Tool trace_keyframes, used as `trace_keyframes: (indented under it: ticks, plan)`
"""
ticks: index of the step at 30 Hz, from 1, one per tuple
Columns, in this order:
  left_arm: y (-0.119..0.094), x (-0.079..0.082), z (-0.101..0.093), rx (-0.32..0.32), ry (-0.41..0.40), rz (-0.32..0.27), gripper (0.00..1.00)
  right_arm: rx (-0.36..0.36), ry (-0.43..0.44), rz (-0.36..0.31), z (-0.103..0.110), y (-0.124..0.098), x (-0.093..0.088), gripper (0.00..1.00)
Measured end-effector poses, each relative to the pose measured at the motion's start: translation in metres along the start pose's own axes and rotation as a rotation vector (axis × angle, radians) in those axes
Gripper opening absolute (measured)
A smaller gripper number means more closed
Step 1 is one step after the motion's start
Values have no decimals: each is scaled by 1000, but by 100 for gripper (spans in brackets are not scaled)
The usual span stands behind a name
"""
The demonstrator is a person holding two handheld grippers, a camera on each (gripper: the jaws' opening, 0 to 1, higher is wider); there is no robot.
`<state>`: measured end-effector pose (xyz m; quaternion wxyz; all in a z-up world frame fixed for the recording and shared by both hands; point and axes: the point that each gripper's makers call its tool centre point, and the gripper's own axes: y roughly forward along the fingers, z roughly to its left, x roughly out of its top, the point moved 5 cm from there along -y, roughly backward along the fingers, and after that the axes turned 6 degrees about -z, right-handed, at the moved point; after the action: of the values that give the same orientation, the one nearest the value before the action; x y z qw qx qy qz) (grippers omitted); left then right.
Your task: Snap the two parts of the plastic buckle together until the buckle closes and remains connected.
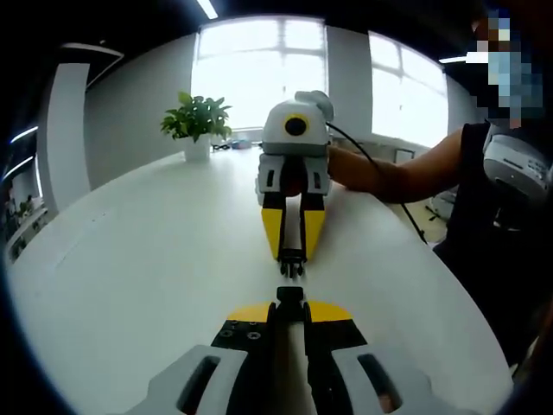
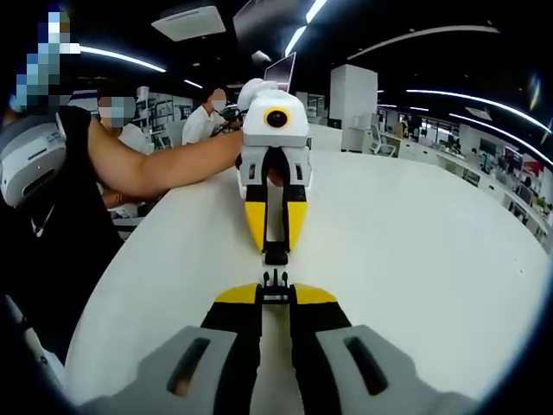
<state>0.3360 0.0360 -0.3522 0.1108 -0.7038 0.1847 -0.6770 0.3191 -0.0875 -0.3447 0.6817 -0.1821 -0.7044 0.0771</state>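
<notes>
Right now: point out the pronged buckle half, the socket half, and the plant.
pronged buckle half (image 2: 276, 278), right gripper view, on its prongs.
socket buckle half (image 2: 276, 255), right gripper view, on its body.
potted plant (image 1: 197, 117), left gripper view, on its leaves.

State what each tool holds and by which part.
Left tool grips the socket half of the buckle by its rear end. Right tool grips the pronged half by its base, prongs forward.
</notes>
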Motion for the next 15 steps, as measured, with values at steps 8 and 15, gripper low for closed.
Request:
trace_keyframes:
  ticks: [8,15]
  plan:
    - [0,-1,1,0,0,1,11,-1,-6,-4,0,1,0,10]
    - [0,-1,0,1,2,-2,11,-3,-7,-3,1,2,0,10]
